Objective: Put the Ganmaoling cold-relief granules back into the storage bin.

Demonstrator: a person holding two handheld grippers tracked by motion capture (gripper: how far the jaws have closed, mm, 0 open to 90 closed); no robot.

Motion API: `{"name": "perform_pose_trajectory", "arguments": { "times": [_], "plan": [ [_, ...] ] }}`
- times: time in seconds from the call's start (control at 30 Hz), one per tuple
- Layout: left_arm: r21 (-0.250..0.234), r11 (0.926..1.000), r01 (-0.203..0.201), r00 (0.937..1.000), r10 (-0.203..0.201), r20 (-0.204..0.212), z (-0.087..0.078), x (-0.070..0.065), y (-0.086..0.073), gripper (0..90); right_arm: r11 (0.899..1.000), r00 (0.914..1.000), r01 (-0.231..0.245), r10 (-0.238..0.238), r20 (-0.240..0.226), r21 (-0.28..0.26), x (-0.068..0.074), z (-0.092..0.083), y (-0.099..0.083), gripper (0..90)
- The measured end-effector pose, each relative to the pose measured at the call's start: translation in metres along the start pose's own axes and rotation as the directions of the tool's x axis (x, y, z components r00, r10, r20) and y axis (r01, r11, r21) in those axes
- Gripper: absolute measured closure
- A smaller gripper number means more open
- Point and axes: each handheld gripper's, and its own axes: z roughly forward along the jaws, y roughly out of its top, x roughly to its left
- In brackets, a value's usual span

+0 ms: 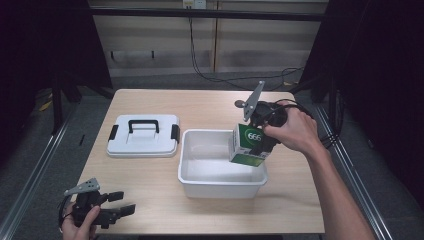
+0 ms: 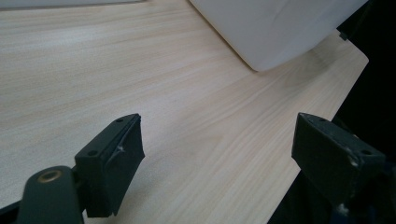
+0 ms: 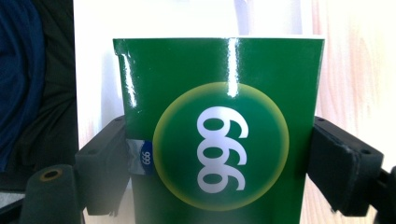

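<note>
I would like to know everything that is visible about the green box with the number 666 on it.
The green box is a glossy carton, apparently cardboard, with white side panels. On its green face, white digits 666 sit in a lighter green circle with a yellowish rim; a small blue label marks one edge. The right gripper is shut on it, one jaw against each side. It is held slightly tilted over the right end of the open white tub, its lower part at rim level. Whether it touches the tub is unclear.
</note>
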Motion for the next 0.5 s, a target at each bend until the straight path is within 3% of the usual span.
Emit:
{"name": "perform_pose_trajectory", "arguments": {
  "times": [0.23, 0.33, 0.5],
  "plan": [
    [0.003, 1.0000, -0.005, 1.0000, 0.005, 0.000, 0.000, 0.000, 0.000, 16.6, 0.998, 0.9996, 0.026, -0.025, -0.012, 0.063, -0.002, 0.015, 0.006, 15.9],
    [0.001, 1.0000, -0.009, 1.0000, 0.009, 0.001, -0.001, 0.000, 0.000, 16.6, 0.997, 0.9992, 0.037, -0.036, -0.016, 0.066, -0.003, 0.020, 0.008, 15.8],
    [0.001, 1.0000, -0.009, 1.0000, 0.008, 0.002, -0.001, 0.000, 0.000, 16.6, 0.994, 0.9991, 0.033, -0.030, -0.029, 0.101, -0.005, 0.027, 0.010, 15.8]
  ]
}}
